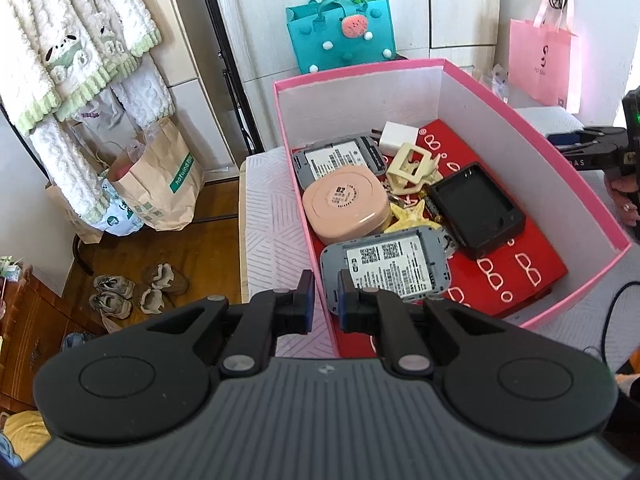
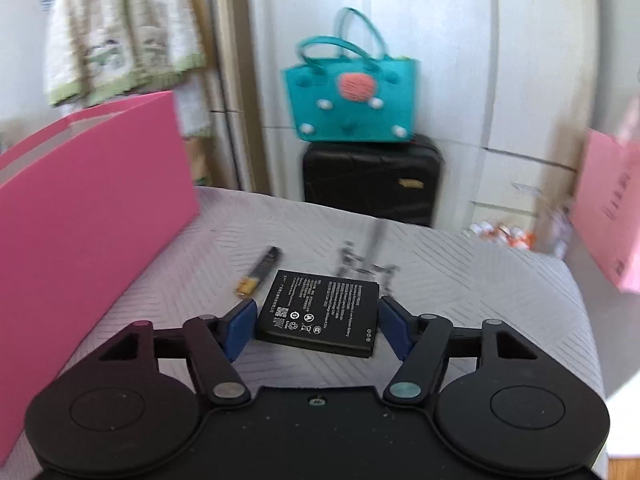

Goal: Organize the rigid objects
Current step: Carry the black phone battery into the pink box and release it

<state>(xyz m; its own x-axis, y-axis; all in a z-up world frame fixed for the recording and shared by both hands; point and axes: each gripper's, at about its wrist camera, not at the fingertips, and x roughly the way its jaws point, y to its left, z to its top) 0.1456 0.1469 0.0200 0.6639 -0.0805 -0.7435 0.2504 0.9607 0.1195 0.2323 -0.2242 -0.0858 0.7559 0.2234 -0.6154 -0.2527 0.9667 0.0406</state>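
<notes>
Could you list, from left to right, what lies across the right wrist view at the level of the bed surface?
Pink box → thin dark stick with a yellow tip → flat black battery between the right gripper's pads → pink bag.

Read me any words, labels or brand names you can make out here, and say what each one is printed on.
"nativind", uncertain reading: green band on brown paper bag.
Grey devices' white stickers: barcodes and print, too small to read.
Round peach case's label: too small.
Flat black battery: white print and symbols, too blurred.
Pink hanging bag's logo: illegible.
</notes>
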